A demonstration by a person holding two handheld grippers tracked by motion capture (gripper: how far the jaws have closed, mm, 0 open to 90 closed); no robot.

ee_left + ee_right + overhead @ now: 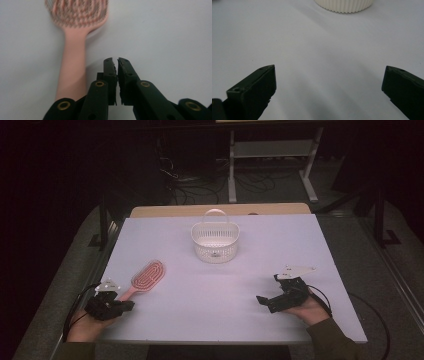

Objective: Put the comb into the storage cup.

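Observation:
A pink hairbrush (147, 276) lies on the white table (215, 295) at the front left, head away from me and handle toward my left hand. My left gripper (129, 305) rests on the table just right of the handle, not touching it. In the left gripper view the brush (75, 50) sits left of the left gripper (117, 60), whose jaws stand together with a hairline slit and nothing between them. My right gripper (268, 289) lies at the front right with its jaws spread wide and empty, and the right gripper (329, 67) faces the white basket (343, 5).
The white slotted basket (215, 240) with an upright handle stands at the middle back of the table. Bare tabletop lies between the two grippers. Beyond the table's far edge are a wooden board, cables on the floor and a white frame stand (272, 150).

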